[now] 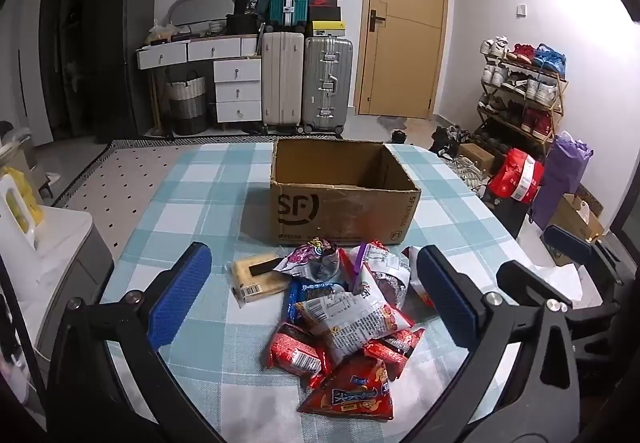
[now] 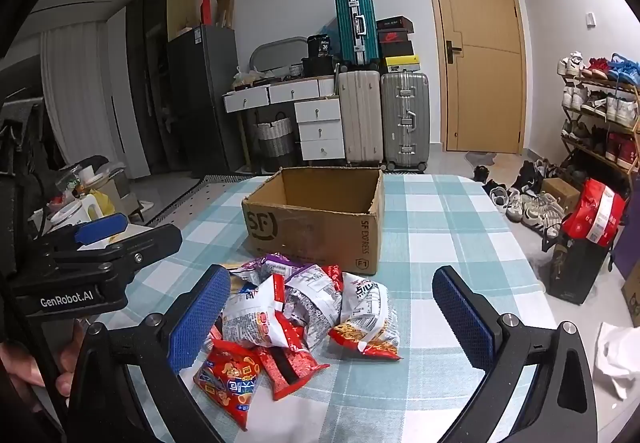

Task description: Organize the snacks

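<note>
Blue-padded fingers of the left gripper [image 1: 314, 297] framed a heap of crinkled foil snack packets [image 1: 344, 315] — jaws spread wide, nothing between them — on a table draped in a pale blue-and-white checked cloth [image 1: 200, 203]. The right gripper [image 2: 332, 315] hovered over the same heap from the other side, equally wide open and equally empty. Just behind the packets stood an open brown cardboard shipping box [image 1: 344, 199], its flaps gone and, as far as either view showed, nothing visible inside.

Nearest the left camera lay a red triangular packet with cartoon print [image 1: 352, 395]; a flat tan wafer pack with a barcode label [image 1: 256, 277] sat at the heap's left edge, apart from the tangle. In the right wrist view a red-and-white noodle-snack bag [image 2: 366, 317] rested on the heap's right flank.

No packet had yet been picked, so the job appeared barely begun. Doing this step well probably meant taking an outlying packet first — the triangular one or the wafer pack — rather than digging into the middle, where overlapping bags could drag neighbours along. A pinch across a sealed edge would likely hold better than a squeeze on the air-filled belly, which might slip or crush the contents. With both grippers close together, one working at a time seemed the safer course.
</note>
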A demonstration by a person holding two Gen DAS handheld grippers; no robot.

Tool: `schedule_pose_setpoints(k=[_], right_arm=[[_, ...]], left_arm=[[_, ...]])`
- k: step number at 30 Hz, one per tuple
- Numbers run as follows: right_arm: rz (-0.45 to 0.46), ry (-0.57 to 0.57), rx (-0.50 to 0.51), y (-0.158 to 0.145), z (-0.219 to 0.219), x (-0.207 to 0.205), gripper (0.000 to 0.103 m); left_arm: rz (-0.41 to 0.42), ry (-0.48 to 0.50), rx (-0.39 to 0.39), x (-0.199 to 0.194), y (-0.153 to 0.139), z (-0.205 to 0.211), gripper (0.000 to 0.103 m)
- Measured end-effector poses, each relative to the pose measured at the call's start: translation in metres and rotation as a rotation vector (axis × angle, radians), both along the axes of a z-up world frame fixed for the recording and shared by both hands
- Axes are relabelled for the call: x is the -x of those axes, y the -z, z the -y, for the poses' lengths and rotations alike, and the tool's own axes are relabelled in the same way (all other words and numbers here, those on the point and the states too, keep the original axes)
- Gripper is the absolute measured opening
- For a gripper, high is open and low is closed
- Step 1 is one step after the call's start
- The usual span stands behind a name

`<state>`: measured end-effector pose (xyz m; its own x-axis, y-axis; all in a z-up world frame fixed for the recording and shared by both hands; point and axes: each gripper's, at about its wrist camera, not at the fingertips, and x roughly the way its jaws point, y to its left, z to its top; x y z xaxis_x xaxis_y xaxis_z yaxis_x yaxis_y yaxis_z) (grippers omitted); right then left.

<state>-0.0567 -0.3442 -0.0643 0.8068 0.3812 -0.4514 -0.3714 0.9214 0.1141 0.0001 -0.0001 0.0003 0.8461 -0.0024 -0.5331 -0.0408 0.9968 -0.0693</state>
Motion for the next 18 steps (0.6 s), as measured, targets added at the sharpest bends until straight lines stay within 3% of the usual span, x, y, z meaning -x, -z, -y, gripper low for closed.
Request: schedule_pose_setpoints(k=[5,18], right_arm=[[-0.003,-0.007,0.0,0.0003,-0.0008,-0.0007,0.103],[0.012,-0.009,0.002,-0.003,-0.0023,0.0007,0.103]], left_arm=[[0.024,0.002,-0.033,0.0038,-0.0013,0.0034,0.102],[0.035,-0.009,-0.027,0.0061,-0.0042,0.002,0.102]])
